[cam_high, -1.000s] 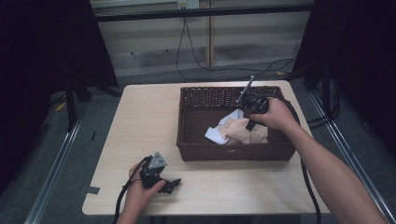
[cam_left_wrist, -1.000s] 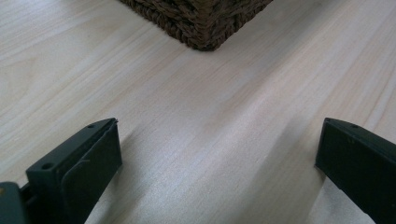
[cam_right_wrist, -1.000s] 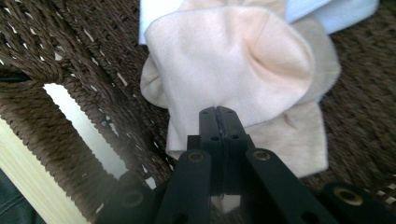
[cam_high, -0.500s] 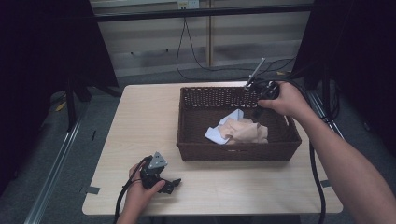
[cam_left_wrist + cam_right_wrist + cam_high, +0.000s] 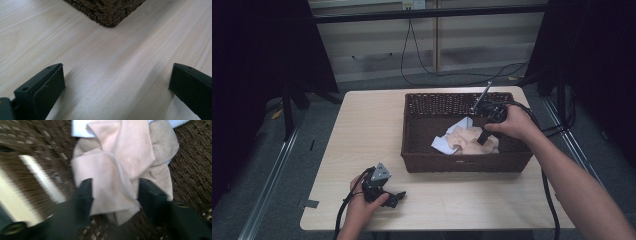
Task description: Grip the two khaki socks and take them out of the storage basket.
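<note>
Jaws of the right gripper (image 5: 113,195) straddling a bunched fold of the peach cloth (image 5: 120,170), one on each side and touching it, not yet clearly squeezed flat; whether a firm pinch is already made, impossible to tell through the motion blur. Peach cloth crumpled in a heap on the floor of the brown wicker basket (image 5: 422,150), toward the near right part, with a white cloth (image 5: 444,145) tucked under and beside it on the left and a duller beige piece (image 5: 162,142) bunched against its far side.

Probable step in hand: closing on the fold to lift the peach cloth out. To do it well: bite deep enough that the fold sits well between the jaws, not at the tips. Close fully before raising. Lift straight up, slowly, watching for the white cloth clinging and rising with it. Keep clear of the woven wall on the right, close beside the right hand (image 5: 512,122), and of the weave below, where a jaw tip might snag.

Left gripper (image 5: 384,192) resting low over the pale wooden table (image 5: 362,130) near the front edge, held in the left hand (image 5: 362,207), jaws spread wide with nothing between them, pointed toward the basket's near corner, well apart from it. Best left there, or brought up to steady the basket if it shifts.
</note>
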`<state>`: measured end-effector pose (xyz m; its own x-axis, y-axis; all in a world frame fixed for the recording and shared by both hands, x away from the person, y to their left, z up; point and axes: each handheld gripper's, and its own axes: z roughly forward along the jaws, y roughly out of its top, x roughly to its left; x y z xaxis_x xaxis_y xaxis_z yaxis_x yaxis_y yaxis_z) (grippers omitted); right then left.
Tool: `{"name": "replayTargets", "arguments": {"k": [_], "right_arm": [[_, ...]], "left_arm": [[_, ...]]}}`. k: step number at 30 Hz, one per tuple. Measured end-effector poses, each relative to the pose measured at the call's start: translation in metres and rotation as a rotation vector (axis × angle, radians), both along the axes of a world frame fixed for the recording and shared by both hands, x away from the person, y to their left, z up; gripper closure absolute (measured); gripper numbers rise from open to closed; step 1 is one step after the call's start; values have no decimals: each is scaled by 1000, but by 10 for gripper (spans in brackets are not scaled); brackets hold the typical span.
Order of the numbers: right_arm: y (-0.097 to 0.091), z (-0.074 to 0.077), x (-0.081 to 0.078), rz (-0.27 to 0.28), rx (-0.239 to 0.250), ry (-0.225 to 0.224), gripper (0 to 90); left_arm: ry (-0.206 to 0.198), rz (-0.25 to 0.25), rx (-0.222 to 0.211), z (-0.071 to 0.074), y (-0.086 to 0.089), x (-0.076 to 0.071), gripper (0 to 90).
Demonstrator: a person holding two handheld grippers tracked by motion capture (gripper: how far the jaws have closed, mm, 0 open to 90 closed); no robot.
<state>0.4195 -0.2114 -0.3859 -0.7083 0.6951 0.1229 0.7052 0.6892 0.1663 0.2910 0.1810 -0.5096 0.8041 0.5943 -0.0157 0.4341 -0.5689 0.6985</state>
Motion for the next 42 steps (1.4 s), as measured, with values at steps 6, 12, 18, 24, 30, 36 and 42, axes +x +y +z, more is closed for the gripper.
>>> {"name": "replayTargets", "arguments": {"k": [6,12,18,24,30,36,42], "right_arm": [[-5,-20,4,7,-4,13,294],[3,-40,-2,30,-60,33,814],[-3,-22,-2,48,-50,71,871],[-12,29,-2,14,-23,62,870],[-15,73,-6,14,-17,70,870],[-19,103,-8,14,-32,53,871],[-23,128,-11,5,-15,22,870]], "left_arm": [[-1,0,0,0,0,0,0],[3,2,-4,0,0,0,0],[-1,0,0,0,0,0,0],[4,-2,3,0,0,0,0],[4,-2,3,0,0,0,0],[3,-2,3,0,0,0,0],[4,-2,3,0,0,0,0]]}}
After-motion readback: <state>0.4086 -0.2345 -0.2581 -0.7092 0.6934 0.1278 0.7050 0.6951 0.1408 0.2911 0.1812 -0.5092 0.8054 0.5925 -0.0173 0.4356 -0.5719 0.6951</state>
